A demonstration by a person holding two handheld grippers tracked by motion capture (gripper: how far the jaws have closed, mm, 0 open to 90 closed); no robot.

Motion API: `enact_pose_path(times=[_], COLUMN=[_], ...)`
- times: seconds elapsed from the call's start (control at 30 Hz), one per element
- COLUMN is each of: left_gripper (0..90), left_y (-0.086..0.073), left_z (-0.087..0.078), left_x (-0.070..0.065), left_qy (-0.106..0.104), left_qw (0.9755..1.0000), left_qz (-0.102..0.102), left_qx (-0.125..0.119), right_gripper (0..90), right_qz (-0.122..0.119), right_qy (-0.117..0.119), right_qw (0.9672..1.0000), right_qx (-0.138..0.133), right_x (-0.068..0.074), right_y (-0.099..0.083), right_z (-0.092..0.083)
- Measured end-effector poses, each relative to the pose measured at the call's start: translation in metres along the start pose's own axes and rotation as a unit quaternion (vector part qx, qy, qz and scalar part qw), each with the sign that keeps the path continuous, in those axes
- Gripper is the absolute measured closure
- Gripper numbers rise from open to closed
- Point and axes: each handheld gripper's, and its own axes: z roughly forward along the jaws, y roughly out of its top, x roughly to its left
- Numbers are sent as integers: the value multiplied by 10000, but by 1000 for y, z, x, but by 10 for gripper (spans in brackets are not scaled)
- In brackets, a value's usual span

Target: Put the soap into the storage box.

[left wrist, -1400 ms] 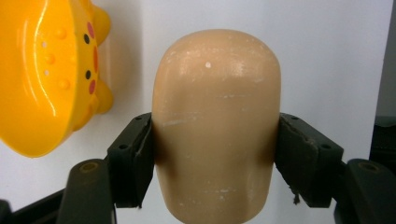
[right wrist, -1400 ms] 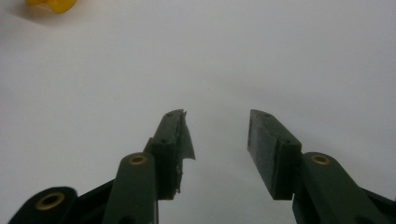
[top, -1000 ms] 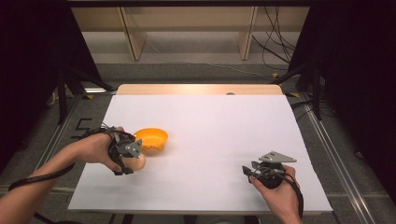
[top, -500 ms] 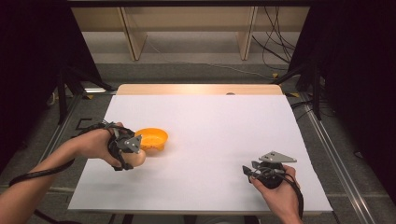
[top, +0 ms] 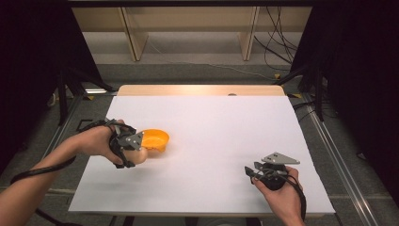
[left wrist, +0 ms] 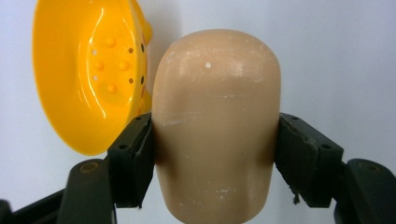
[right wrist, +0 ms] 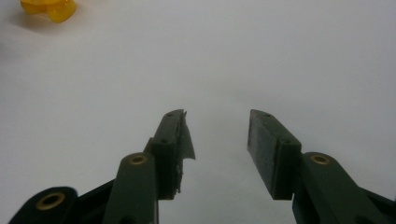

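White tabletop (top: 207, 141): left claw (left wrist: 215, 140) clamps unmarked tan soap bar (left wrist: 217, 126) beside yellow dish (left wrist: 88, 70); right claw (right wrist: 217, 140) gapes empty.

On the surface (top: 211, 136), the bowl (top: 155, 140) sits at the left side, w/ the rounded block (left wrist: 215, 126) just before and left of it (touching or not, can't tell). The left tool (top: 133, 151) is clamped on that block. The right tool (top: 249, 172) rests at the near right, well apart from both, jaws parted.
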Motion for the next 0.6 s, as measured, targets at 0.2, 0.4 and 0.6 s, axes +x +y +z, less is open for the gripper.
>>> enact_pose_path(times=[0.2, 0.4, 0.6], left_gripper=[325, 325, 325], left_y=[0, 1, 3], left_z=[-2, -2, -4], left_x=[3, 6, 9], left_qy=[26, 45, 59], left_qw=[10000, 10000, 10000], left_qz=[11, 0, 17], left_qx=[2, -25, -28], right_gripper=[569, 569, 569], right_qz=[-5, -3, 0], right_qy=[3, 5, 5], right_qw=[10000, 10000, 10000], right_qx=[-19, -17, -30], right_x=[0, 0, 0], right_y=[0, 0, 0], right_z=[0, 0, 0])
